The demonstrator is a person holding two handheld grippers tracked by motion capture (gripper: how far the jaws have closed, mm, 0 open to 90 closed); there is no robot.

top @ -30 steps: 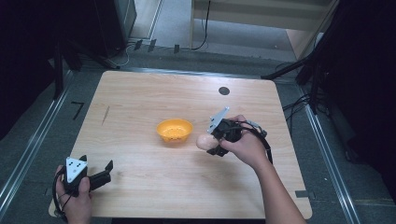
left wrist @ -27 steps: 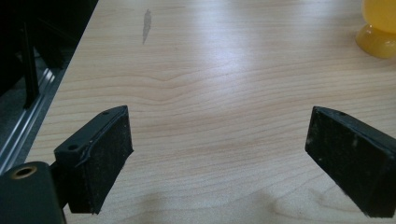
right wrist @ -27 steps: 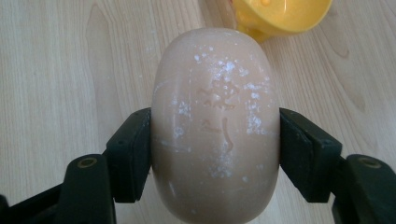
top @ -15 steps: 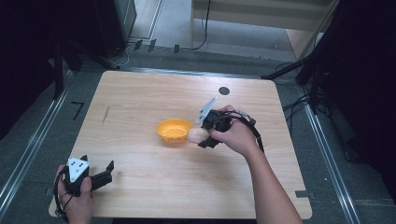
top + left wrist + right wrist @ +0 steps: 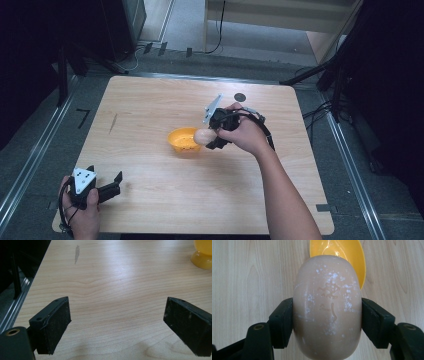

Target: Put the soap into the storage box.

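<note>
A pale pink oval bar of soap (image 5: 327, 307) is clamped between the two black jaws of my right gripper (image 5: 327, 320), which is shut on it. In the high view the soap (image 5: 202, 136) hangs at the right rim of a small yellow bowl (image 5: 183, 140) near the table's middle, with the right gripper (image 5: 210, 137) just right of the bowl. The bowl (image 5: 342, 255) lies beyond and below the soap in the right gripper view. My left gripper (image 5: 116, 184) rests near the table's front left corner, open with nothing between its pads (image 5: 56, 322). The bowl's foot (image 5: 202, 255) is far off in the left gripper view.
The light wooden table (image 5: 150, 110) has a small dark round mark (image 5: 240, 97) near its far edge and a faint streak (image 5: 113, 123) at the left. Metal rails and dark floor run along both sides. Cables lie on the floor beyond the far edge.
My right hand has carried the soap leftward and slightly up, from right of the bowl to its right rim. The left gripper has stayed where it was.
</note>
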